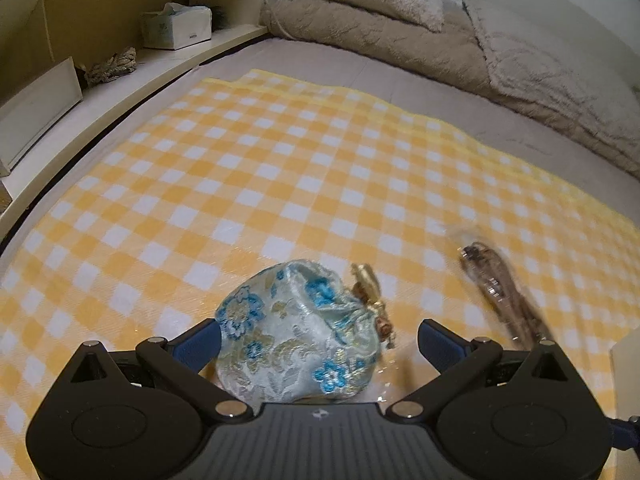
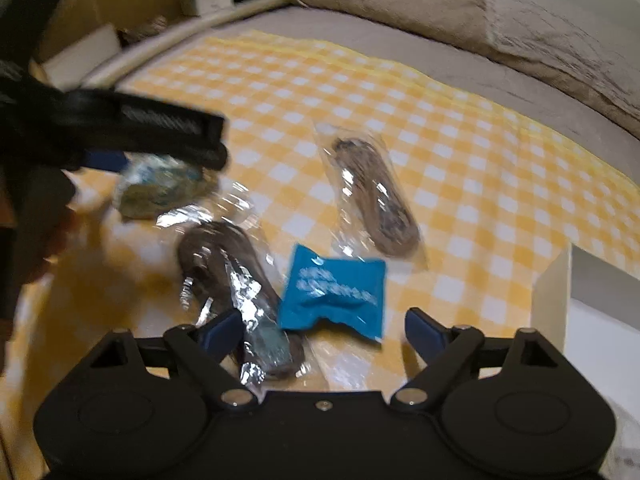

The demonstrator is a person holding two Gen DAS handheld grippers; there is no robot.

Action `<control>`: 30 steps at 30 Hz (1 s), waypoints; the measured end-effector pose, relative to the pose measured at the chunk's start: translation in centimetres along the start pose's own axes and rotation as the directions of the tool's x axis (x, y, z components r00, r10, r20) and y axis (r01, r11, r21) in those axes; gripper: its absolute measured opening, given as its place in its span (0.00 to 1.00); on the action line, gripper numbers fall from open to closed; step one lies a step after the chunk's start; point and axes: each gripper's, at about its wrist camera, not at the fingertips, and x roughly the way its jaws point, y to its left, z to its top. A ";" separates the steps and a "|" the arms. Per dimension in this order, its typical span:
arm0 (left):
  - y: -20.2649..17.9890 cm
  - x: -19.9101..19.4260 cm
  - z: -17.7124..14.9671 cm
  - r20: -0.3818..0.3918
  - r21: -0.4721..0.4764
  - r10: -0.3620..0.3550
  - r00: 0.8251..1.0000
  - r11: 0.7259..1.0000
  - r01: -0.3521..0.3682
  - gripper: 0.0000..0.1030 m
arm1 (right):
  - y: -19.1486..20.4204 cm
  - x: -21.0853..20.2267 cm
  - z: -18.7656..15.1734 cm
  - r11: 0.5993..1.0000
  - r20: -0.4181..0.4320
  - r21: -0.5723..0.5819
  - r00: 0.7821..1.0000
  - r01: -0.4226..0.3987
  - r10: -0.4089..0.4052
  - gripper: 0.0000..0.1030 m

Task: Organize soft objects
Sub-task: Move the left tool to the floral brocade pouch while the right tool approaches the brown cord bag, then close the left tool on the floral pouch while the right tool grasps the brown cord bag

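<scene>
A pale blue brocade pouch [image 1: 298,334] with a gold tie lies on the yellow checked cloth [image 1: 280,168], between the wide-open fingers of my left gripper [image 1: 320,344]; the left pad [image 1: 200,342] is at its side. In the right wrist view the pouch [image 2: 160,188] sits under the left gripper's body [image 2: 132,132]. My right gripper [image 2: 324,334] is open above a blue packet [image 2: 334,294] and a clear bag with a dark item [image 2: 236,280]. A second clear bag [image 2: 374,196] lies farther off; it also shows blurred in the left wrist view [image 1: 500,292].
Folded beige blankets [image 1: 400,32] line the far side of the bed. A shelf on the left holds a tissue box [image 1: 176,26] and a rope bundle [image 1: 112,66]. A white box [image 2: 592,292] stands at the right edge.
</scene>
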 end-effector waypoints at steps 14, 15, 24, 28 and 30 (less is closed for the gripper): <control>1.1 0.4 -0.1 -0.032 -0.053 -0.018 0.999 0.998 0.017 1.00 | 3.0 -0.4 -0.6 0.956 -0.116 -0.110 0.959 -0.271 0.258 0.72; 0.9 0.4 -0.1 -0.033 -0.055 -0.023 0.999 0.998 0.022 1.00 | 3.2 -0.6 -0.5 0.955 -0.111 -0.109 0.958 -0.275 0.263 0.73; -0.5 0.8 -0.3 -0.055 0.009 -0.031 0.998 0.999 0.031 1.00 | 3.7 -0.8 -0.1 0.945 -0.072 0.076 0.943 -0.318 0.323 0.86; -0.9 1.0 -0.4 -0.079 0.053 -0.017 0.997 0.998 0.021 0.99 | 3.9 -0.2 -0.4 0.951 -0.090 0.086 0.949 -0.296 0.303 0.88; -1.2 1.1 -0.5 -0.084 0.079 -0.007 0.996 0.997 0.014 0.93 | 4.4 0.0 -0.7 0.962 -0.110 0.048 0.956 -0.269 0.272 0.88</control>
